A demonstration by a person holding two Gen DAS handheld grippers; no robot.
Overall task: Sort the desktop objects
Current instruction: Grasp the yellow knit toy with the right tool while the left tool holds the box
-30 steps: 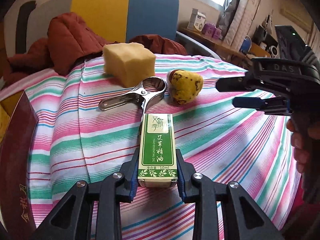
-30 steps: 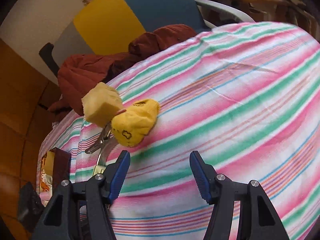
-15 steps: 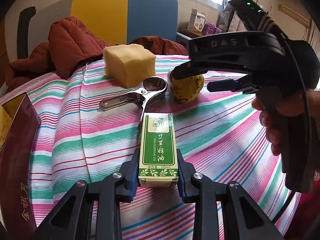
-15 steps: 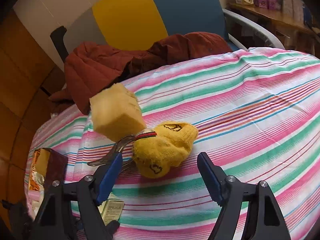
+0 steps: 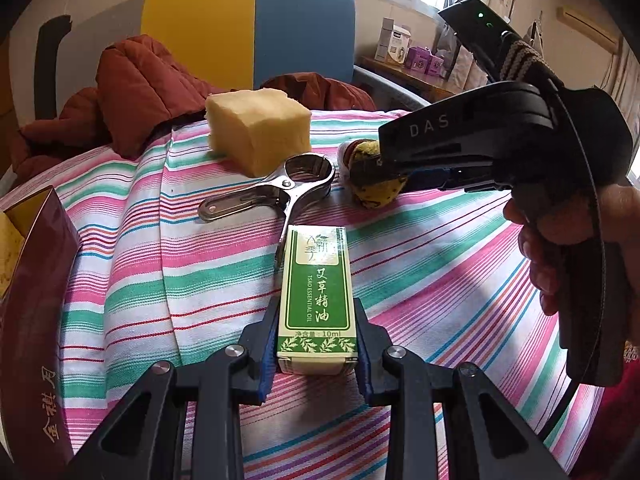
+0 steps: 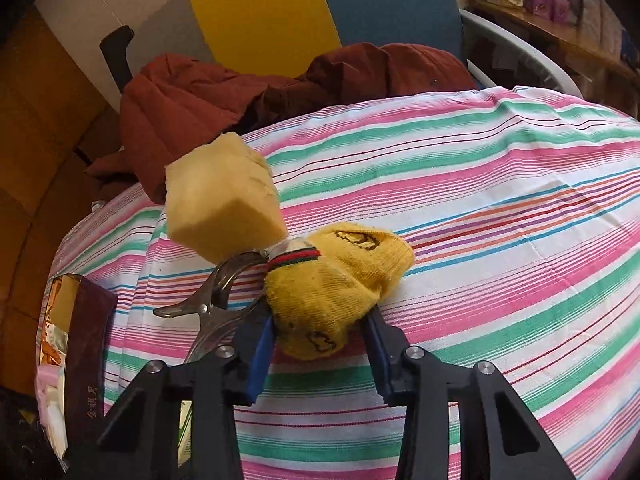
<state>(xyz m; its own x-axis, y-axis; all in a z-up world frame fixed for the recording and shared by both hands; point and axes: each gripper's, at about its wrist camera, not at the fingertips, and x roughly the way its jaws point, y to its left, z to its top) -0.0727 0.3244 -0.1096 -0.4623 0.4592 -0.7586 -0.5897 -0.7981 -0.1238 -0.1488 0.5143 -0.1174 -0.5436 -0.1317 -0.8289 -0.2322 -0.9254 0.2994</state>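
Since a second ago, the right gripper (image 6: 318, 334) has come in over the striped cloth (image 6: 500, 240) and now sits around the yellow sock (image 6: 332, 292). Before, the sock lay up ahead of it with the jaws spread wide. Now the jaws are closing, the sock is between them, and the blue pads (image 6: 260, 354) press into its sides. The sock is rolled up in a ball with a red and green band at one end.

In the left view, the right gripper (image 5: 394, 178) reaches in from the right side, and a hand (image 5: 568, 240) squeezes its black handle.

The left gripper (image 5: 316, 344) has stayed where it was. It is clenched on a small green and white box (image 5: 316, 292), holding the near end tight while the box points away across the cloth.

Just past the box lies a shiny metal clip (image 5: 280, 192), and the box's far end sits over one of its handles. The sock is just beside the clip's round end. A yellow sponge block (image 5: 258, 132) stands behind the clip, near the cloth's far edge. A dark red carton (image 5: 36, 280) stands open at the left edge. A red jacket (image 5: 140, 88) is piled behind the table, against a yellow and blue chair (image 5: 248, 28).
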